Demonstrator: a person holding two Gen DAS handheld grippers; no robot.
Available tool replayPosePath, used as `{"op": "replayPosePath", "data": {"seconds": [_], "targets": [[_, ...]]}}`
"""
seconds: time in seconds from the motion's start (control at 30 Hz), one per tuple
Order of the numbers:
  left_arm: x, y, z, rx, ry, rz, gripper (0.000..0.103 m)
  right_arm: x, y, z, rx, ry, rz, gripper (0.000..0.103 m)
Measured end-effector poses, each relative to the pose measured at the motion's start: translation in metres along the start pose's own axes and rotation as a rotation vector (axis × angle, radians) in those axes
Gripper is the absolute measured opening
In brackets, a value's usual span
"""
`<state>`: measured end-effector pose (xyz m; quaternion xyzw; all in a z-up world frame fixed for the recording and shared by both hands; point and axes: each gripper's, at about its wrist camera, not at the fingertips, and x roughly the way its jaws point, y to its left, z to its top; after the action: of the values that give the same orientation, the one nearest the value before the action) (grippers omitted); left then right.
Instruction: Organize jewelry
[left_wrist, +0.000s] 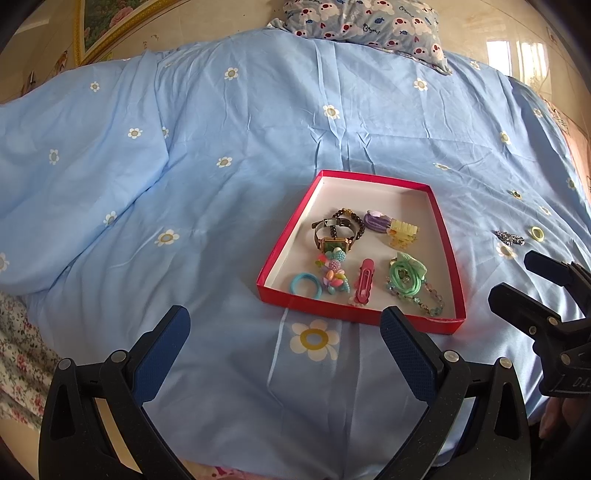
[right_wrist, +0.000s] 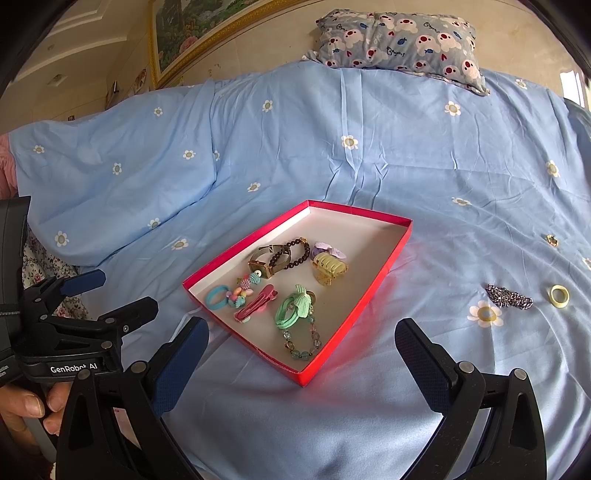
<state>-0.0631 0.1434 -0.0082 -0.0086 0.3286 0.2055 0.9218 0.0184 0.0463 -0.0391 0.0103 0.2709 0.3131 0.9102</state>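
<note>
One shallow red cardboard tray (right_wrist: 373, 273) with a white inside is seen on the blue flowered bed cover (right_wrist: 443, 177), and in it are counted one gold square-faced watch (right_wrist: 263, 266), one dark beaded bracelet (right_wrist: 295, 253), one yellow claw clip (right_wrist: 328, 267), one pink snap clip (right_wrist: 256, 303) and one blue hair ring (right_wrist: 216, 298). Outside the tray, one sparkly silver clip (right_wrist: 509, 296) and one pale yellow ring (right_wrist: 559, 295) are counted, with one patterned pillow (right_wrist: 399, 40) beyond.

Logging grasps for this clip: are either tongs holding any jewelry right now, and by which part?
Nothing is held. The left tongs and right tongs are both open and empty above the blue bedspread.
</note>
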Motion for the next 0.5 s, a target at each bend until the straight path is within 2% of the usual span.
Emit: {"op": "replayPosePath", "data": {"seconds": [0.5], "targets": [[-0.0024, -0.0063, -0.0001, 0.002, -0.004, -0.006, 0.103, -0.0001, 0.0003, -0.0001, 0.001, 0.001, 0.001, 0.102]]}}
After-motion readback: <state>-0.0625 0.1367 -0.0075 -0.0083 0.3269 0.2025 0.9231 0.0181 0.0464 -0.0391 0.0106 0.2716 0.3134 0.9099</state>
